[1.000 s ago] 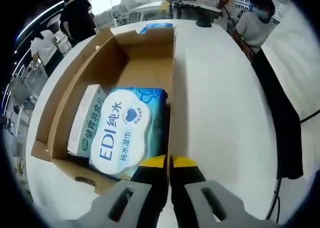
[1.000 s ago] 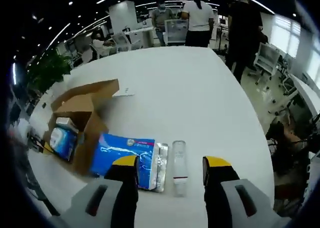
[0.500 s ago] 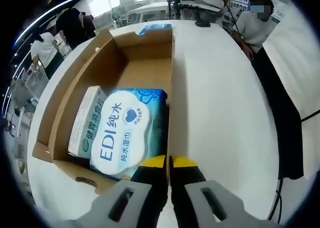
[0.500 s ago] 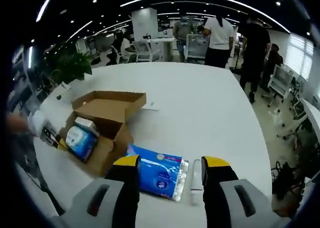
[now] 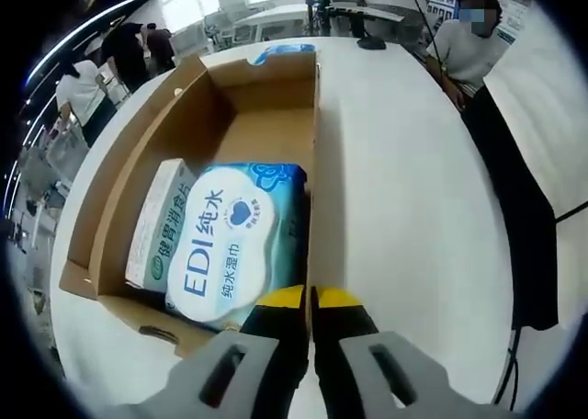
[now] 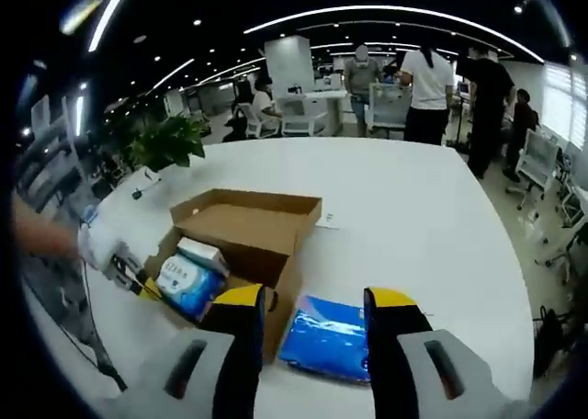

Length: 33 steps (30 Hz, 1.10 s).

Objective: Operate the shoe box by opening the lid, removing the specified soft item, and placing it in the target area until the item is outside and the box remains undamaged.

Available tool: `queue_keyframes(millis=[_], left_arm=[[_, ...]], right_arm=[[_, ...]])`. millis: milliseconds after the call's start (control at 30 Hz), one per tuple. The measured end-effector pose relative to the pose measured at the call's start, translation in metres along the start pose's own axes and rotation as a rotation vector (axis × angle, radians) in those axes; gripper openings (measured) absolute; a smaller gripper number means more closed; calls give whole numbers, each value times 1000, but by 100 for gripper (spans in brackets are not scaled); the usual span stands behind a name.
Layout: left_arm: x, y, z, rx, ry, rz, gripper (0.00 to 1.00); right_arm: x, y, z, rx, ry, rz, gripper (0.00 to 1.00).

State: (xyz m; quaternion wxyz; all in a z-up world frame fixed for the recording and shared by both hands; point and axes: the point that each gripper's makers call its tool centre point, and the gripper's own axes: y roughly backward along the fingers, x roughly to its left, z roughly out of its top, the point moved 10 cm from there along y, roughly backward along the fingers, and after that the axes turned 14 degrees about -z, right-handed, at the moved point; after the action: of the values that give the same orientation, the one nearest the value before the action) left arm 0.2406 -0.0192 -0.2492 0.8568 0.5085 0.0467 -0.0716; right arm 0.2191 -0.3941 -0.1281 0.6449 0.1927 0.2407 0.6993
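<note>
Left gripper (image 5: 310,300): yellow-tipped jaws pressed together on the near end of the box's long right wall, pinching the cardboard edge between them; grey moulded bodies below.
Right gripper (image 6: 315,301): jaws spread, nothing between them; held above the table, tips framing the blue packet and the box's near corner.
Box (image 5: 260,125): brown corrugated cardboard, rectangular, open at the top, walls upright; in the right gripper view (image 6: 241,226) its lid is laid back flat on the far side.
Wipes pack (image 5: 237,240): soft, glossy, pale blue with a white oval label; lies flat in the near half of the box, against the right wall; seen also in the right gripper view (image 6: 187,279).
Small carton (image 5: 163,217): white, slim, green print; wedged between the wipes pack and the left wall.
Box interior, far half: bare cardboard floor.
Blue packet (image 6: 329,338): shiny, crinkled film; flat on the table just beside the box, outside it.
Table (image 5: 404,189): white, smooth, rounded edge; wide bare surface right of the box, and more beyond it in the right gripper view (image 6: 413,217).
Paper slip (image 6: 328,220): small, white, on the table near the lid's far corner.
Surroundings: people (image 6: 432,84) standing well beyond the table's far edge; potted plant (image 6: 167,141) off its left side.
</note>
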Motion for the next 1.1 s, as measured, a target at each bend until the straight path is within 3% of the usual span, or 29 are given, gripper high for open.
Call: queue_keyframes(millis=[67, 167, 233, 300, 467, 567, 633, 800, 1000, 1100], left_arm=[[0, 0, 0, 0, -1, 1, 0], [0, -1, 0, -1, -4, 3, 0], [0, -1, 0, -1, -2, 4, 0], [0, -1, 0, -2, -2, 5, 0], [-1, 0, 0, -1, -3, 7, 1], [-1, -1, 0, -1, -3, 7, 1], [-1, 0, 0, -1, -5, 7, 1], [-1, -1, -1, -3, -8, 7, 0], [-1, -1, -1, -3, -8, 9, 0], [-1, 0, 0, -3, -7, 10, 1]], right_arm=[[3, -5, 2, 1, 7, -3, 38], [8, -6, 8, -14, -36, 40, 43], [14, -6, 13, -44, 27, 78, 47], [20, -6, 15, -33, 93, 82, 48], [44, -9, 17, -63, 193, 153, 49], [54, -13, 10, 17, 322, 132, 44], [62, -15, 6, 50, 350, 171, 45], [80, -16, 7, 25, 382, 261, 47], [88, -18, 9, 27, 435, 294, 48], [89, -23, 8, 77, 419, 314, 50]])
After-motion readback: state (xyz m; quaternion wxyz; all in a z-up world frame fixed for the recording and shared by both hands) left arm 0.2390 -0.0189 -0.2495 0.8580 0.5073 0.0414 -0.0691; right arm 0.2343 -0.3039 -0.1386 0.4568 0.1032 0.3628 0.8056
